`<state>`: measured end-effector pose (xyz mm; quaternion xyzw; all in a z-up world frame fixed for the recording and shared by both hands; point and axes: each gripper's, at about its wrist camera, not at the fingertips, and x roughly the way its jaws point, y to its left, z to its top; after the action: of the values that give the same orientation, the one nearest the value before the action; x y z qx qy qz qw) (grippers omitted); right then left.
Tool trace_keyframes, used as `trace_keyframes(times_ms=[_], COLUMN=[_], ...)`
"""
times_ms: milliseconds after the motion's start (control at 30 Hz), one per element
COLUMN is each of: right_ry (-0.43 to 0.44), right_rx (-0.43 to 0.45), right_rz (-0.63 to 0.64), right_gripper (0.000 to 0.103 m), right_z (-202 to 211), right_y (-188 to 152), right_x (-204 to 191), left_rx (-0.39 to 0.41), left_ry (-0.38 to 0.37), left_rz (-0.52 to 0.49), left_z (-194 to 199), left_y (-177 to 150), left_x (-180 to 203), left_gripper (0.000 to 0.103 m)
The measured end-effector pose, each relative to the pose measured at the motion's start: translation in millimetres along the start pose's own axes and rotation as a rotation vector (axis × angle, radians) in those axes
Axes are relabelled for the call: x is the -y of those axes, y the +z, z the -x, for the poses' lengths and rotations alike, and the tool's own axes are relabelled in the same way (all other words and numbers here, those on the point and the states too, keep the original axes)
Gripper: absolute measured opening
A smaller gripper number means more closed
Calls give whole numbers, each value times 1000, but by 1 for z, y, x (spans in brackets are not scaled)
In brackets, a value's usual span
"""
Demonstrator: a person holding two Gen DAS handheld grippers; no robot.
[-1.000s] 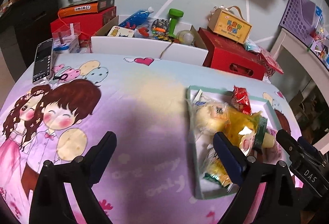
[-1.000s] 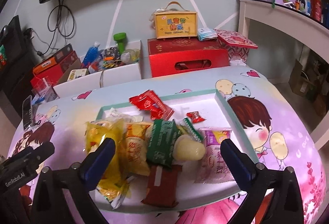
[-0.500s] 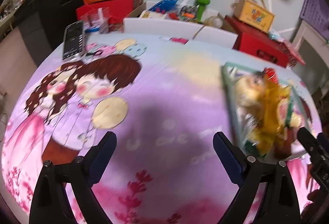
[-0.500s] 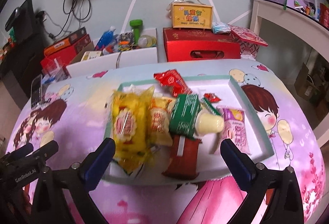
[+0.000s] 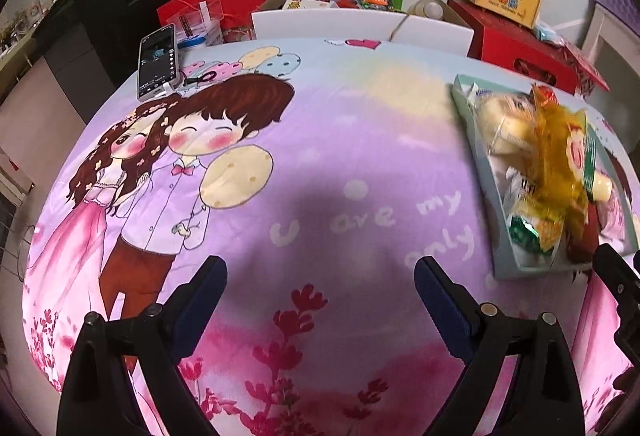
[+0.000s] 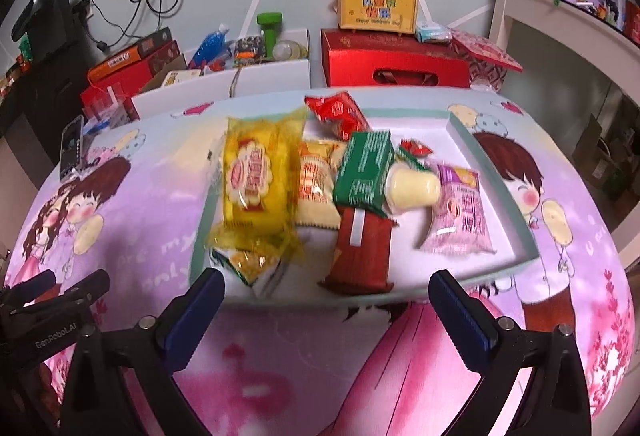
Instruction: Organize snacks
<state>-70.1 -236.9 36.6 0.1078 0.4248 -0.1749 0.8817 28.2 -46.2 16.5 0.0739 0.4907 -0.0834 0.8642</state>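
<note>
Snacks (image 6: 320, 187) fill the tray (image 6: 492, 163); each hand-held gripper (image 5: 320, 292) (image 6: 326, 296) gapes wide, empty.

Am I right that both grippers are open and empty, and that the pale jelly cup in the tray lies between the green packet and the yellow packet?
Not quite. The jelly cup lies between the green packet and the purple packet, not the yellow packet, as the right wrist view shows. The rest holds: the left gripper and right gripper are open and empty.

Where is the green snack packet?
In the right wrist view, the green packet lies mid-tray, between the orange-and-cream packet and the pale jelly cup.
</note>
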Motion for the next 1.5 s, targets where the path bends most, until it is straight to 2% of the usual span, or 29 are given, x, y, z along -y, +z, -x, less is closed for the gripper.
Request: trace_keyframes(times_ms=[400, 767, 1500], right_ry=[15, 26, 19], right_rx=[-39, -93, -86], right_rz=[-9, 40, 47], right_gripper=[103, 103, 103], right_z=[-17, -37, -34], right_y=[-5, -10, -9], right_x=[3, -8, -13], left_rx=[-23, -47, -38], left_ry=[5, -2, -1], left_rz=[-22, -44, -46], left_z=[-17, -33, -31], left_y=[-2, 2, 3], left_x=[2, 6, 7], left_gripper=[95, 95, 95])
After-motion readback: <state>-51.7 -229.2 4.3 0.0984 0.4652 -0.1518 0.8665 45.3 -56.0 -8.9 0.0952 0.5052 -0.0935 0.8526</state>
